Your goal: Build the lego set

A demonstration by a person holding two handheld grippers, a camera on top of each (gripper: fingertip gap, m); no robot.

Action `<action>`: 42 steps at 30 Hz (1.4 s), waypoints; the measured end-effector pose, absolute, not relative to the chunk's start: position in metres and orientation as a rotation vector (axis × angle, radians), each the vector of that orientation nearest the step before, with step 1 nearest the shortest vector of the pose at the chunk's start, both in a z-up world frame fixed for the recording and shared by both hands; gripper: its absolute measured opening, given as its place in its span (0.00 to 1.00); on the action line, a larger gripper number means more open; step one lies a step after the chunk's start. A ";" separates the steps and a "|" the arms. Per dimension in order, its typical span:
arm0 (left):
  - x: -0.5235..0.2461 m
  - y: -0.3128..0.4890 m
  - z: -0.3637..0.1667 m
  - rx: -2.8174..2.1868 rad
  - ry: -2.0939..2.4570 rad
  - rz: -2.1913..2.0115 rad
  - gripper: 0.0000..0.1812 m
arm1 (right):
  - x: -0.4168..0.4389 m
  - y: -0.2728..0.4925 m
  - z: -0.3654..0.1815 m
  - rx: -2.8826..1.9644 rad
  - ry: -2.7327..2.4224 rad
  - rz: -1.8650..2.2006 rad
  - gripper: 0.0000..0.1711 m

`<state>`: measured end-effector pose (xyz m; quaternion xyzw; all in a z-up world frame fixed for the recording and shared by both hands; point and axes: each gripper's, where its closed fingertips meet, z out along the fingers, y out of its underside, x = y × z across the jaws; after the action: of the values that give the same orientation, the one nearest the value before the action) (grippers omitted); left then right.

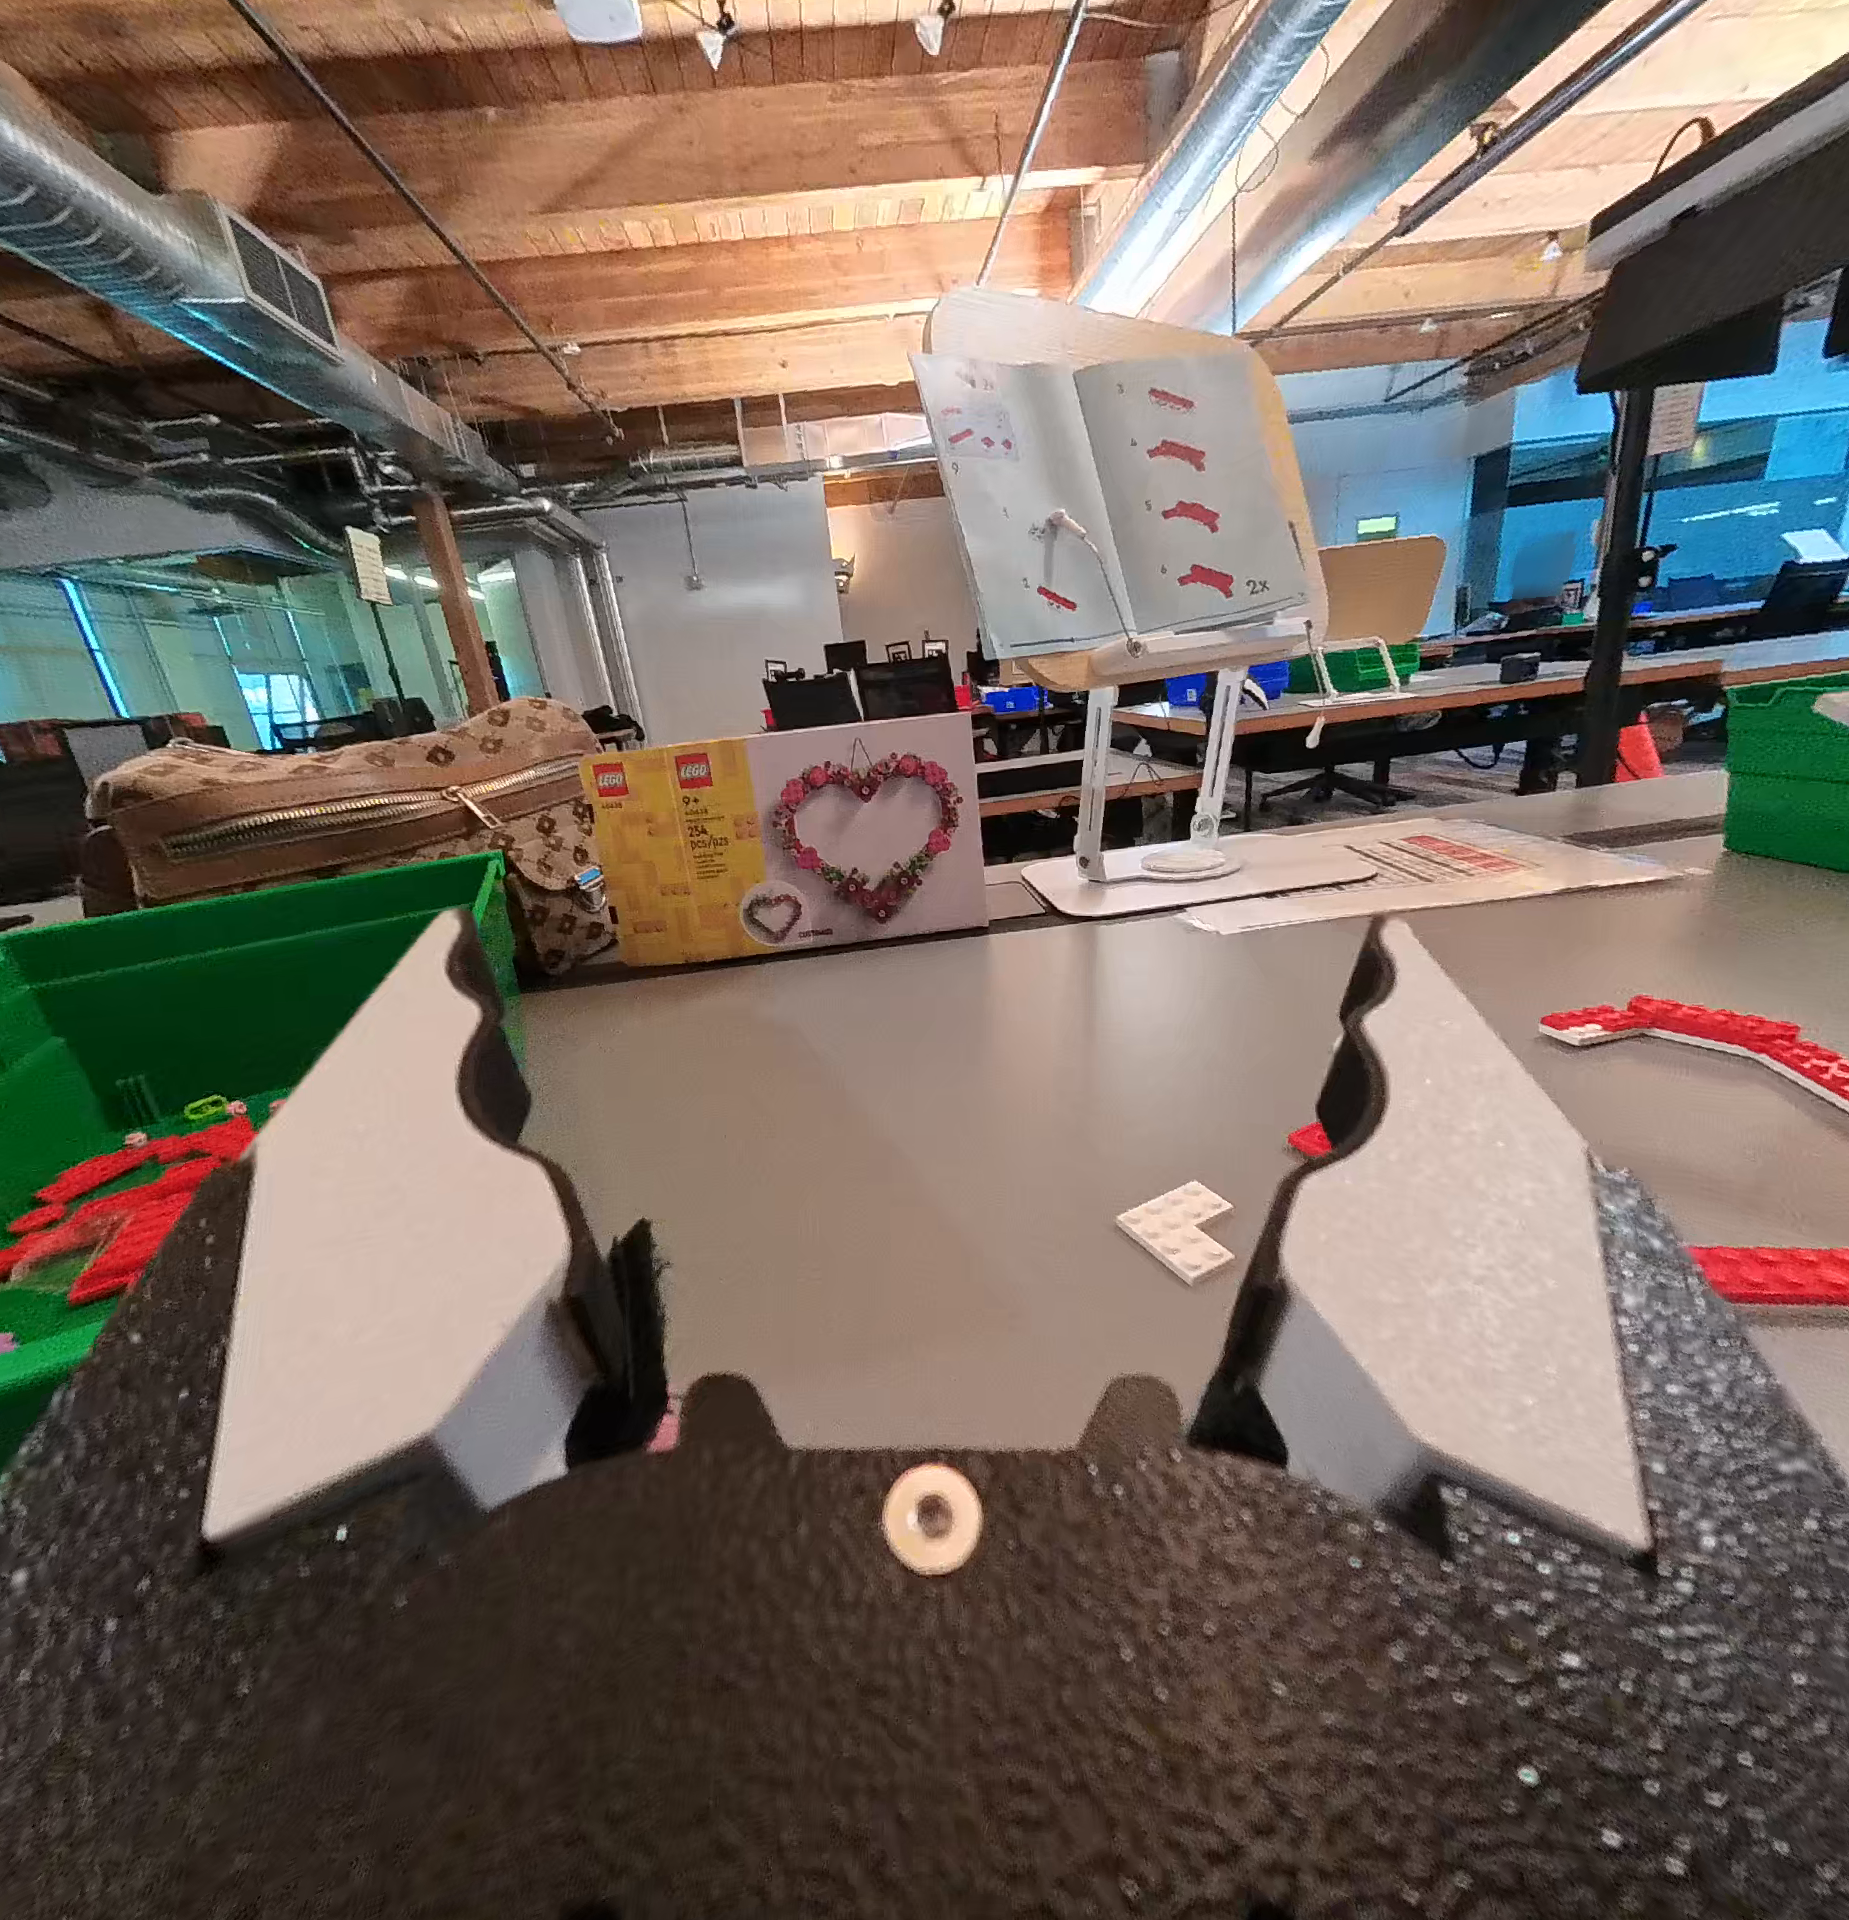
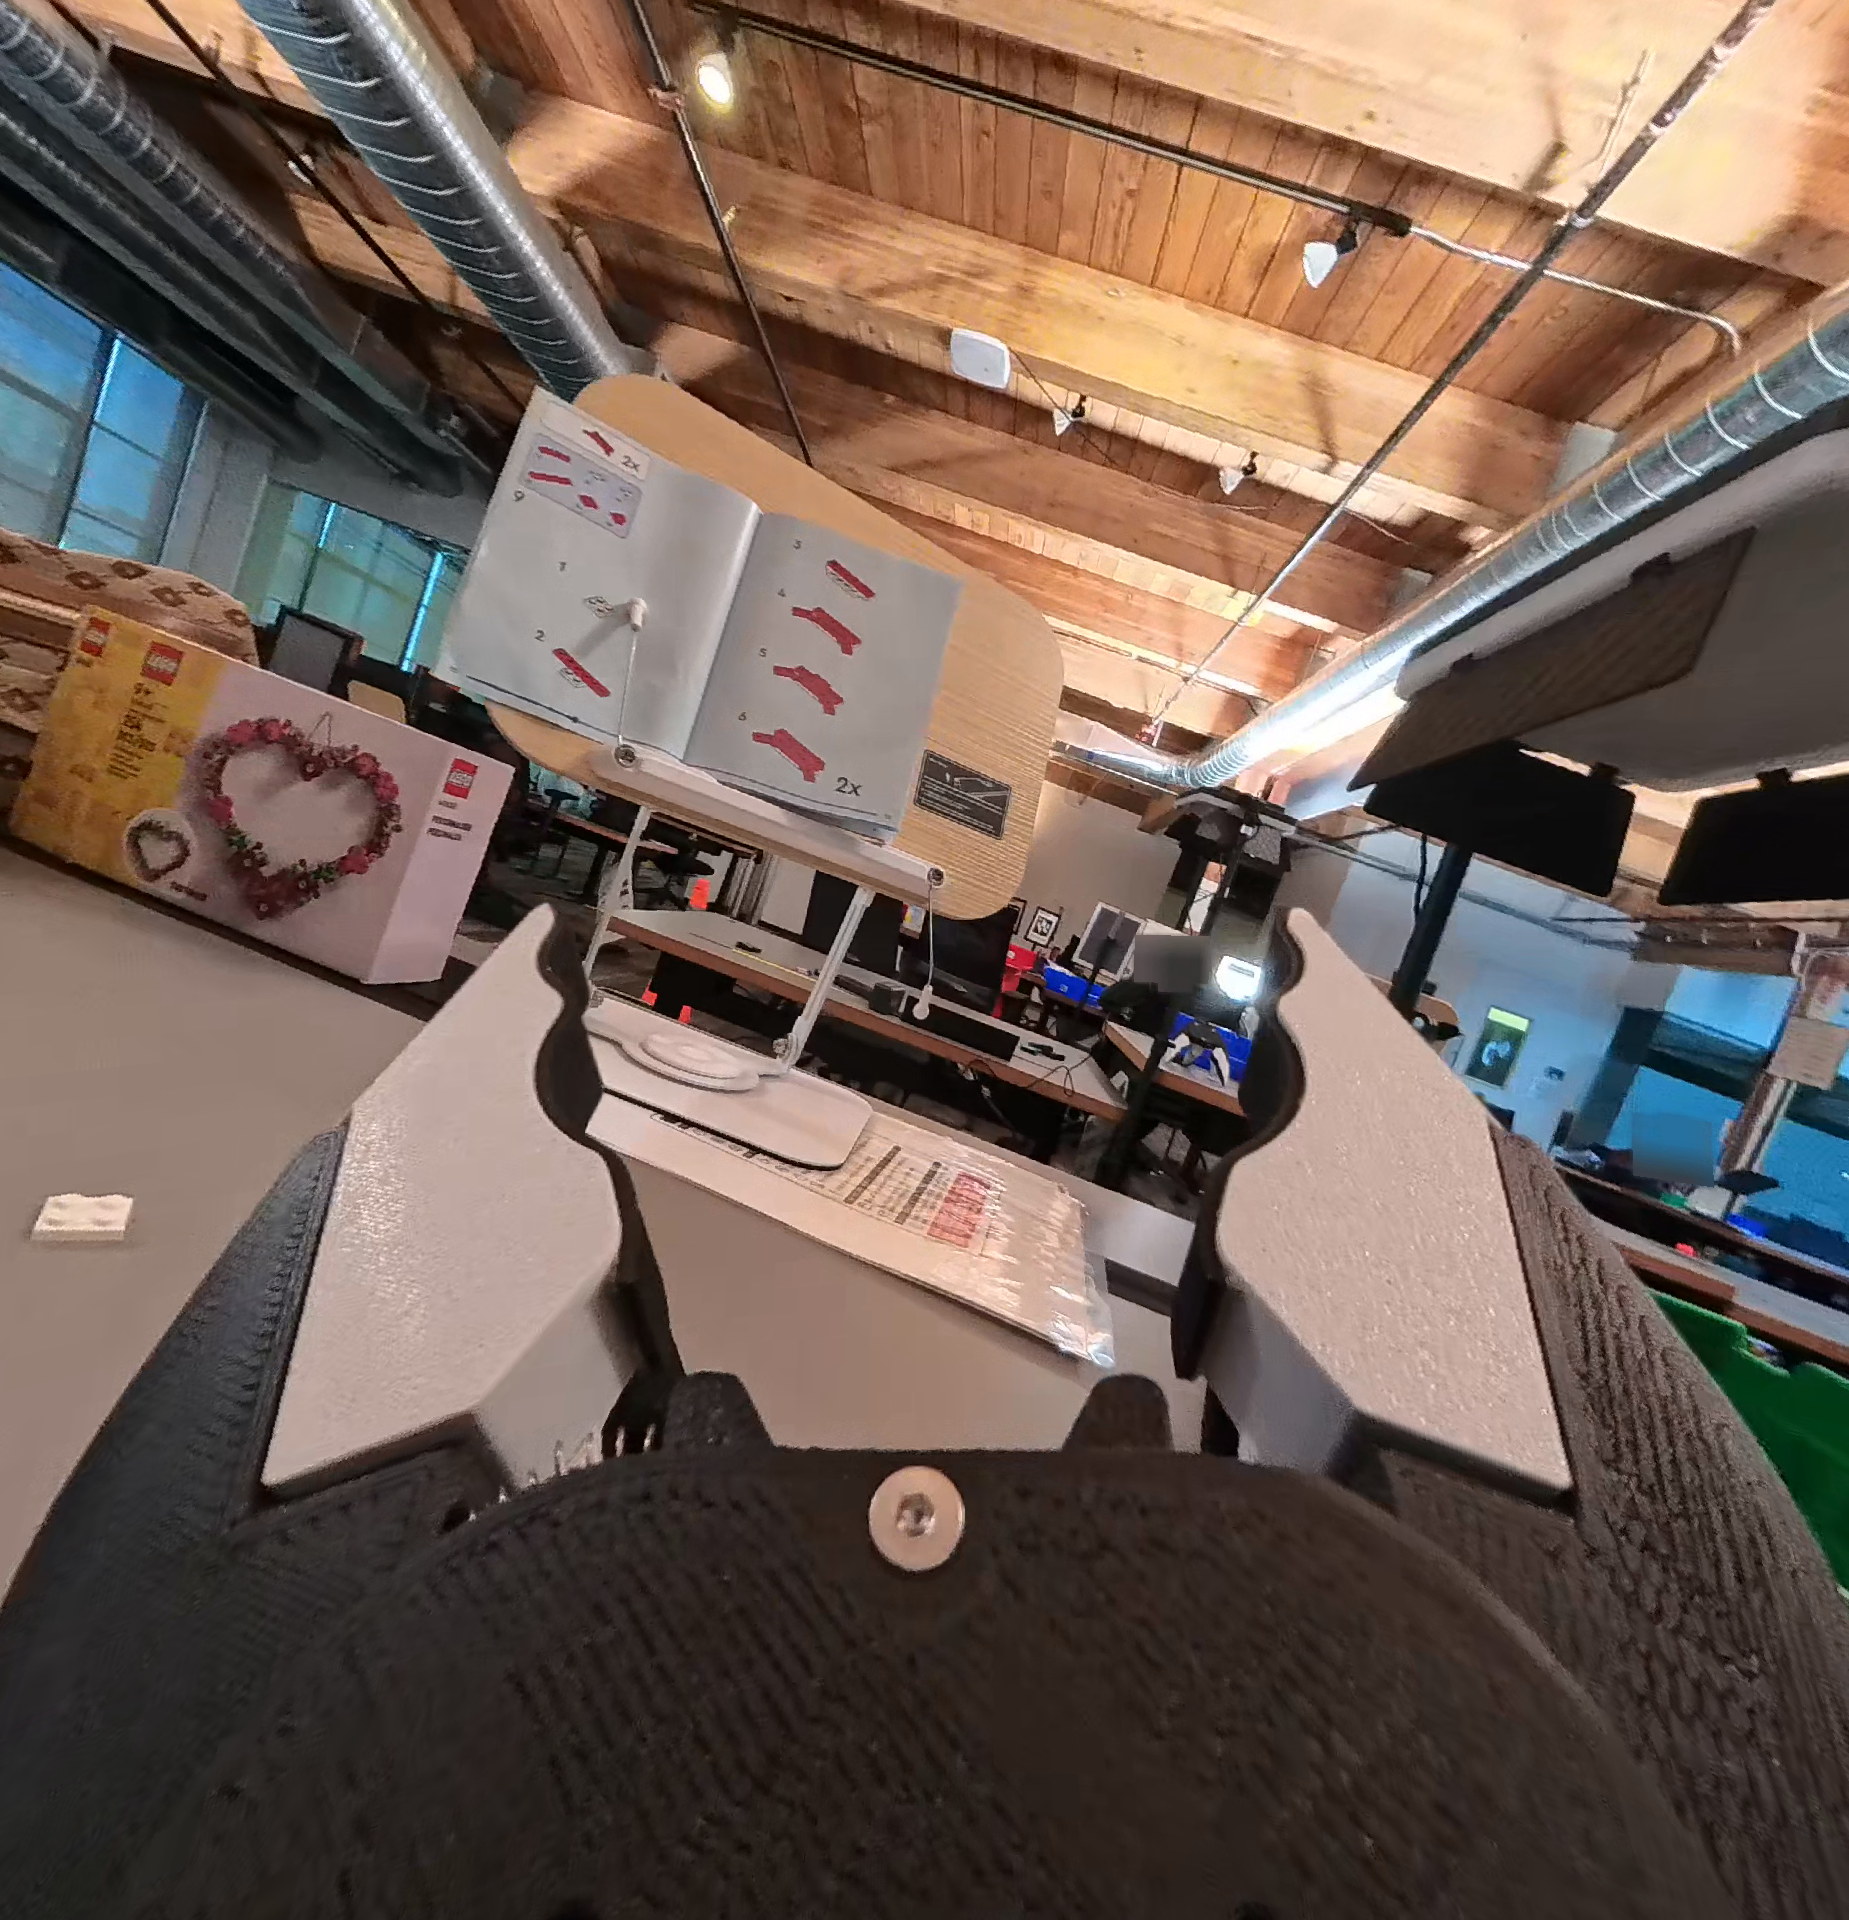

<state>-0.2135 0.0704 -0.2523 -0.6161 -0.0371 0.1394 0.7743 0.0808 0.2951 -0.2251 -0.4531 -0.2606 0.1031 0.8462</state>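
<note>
- Between the fingers of our left gripper [image 1: 925, 997] we see only bare table; the jaws stand wide apart and hold nothing.
- Our right gripper [image 2: 920, 971] is also spread wide and empty, and it looks upward, toward the instruction booklet [image 2: 707, 634], perhaps so that we can read the next step.
- Just beside the right finger of the left gripper lies a white L-shaped plate [image 1: 1176, 1231], flat on the grey table [image 1: 899, 1091], studs up. We judge it is put there, near the tool, as the next piece to take.
- To the right of it lie a red plate [image 1: 1793, 1275] and, farther away, a curved red-and-white assembly [image 1: 1730, 1049], which seems to be the part of the set already built.
- On the left side stands a green bin [image 1: 224, 997] with loose red pieces inside, so the stock stays apart from the working place.
- Behind, the booklet rests open on a white stand [image 1: 1159, 831], lifted up so both pages face us.
- The set box [image 1: 785, 842] with a flower heart stands upright at the far edge of the table, and a patterned brown bag [image 1: 348, 800] lies next to it.
- A clear plastic bag [image 2: 961, 1216] lies flat beside the foot of the stand.
- We think the build is at an early stage, because many pieces wait in the bin.
</note>
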 end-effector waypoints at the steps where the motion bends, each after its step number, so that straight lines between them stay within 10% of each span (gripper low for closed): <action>1: -0.213 0.071 -0.254 -1.342 -0.076 0.303 0.85 | 0.081 0.296 -0.225 -0.960 -0.547 0.219 0.74; 42: -0.208 0.081 -0.271 -1.442 -0.039 0.286 0.80 | 0.063 0.294 -0.238 -1.010 -0.622 0.311 0.70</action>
<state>-0.2082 0.0811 -0.2712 -0.6577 -0.0177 0.1304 0.7417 0.0628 0.2940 -0.2382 -0.4738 -0.2917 0.1461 0.8180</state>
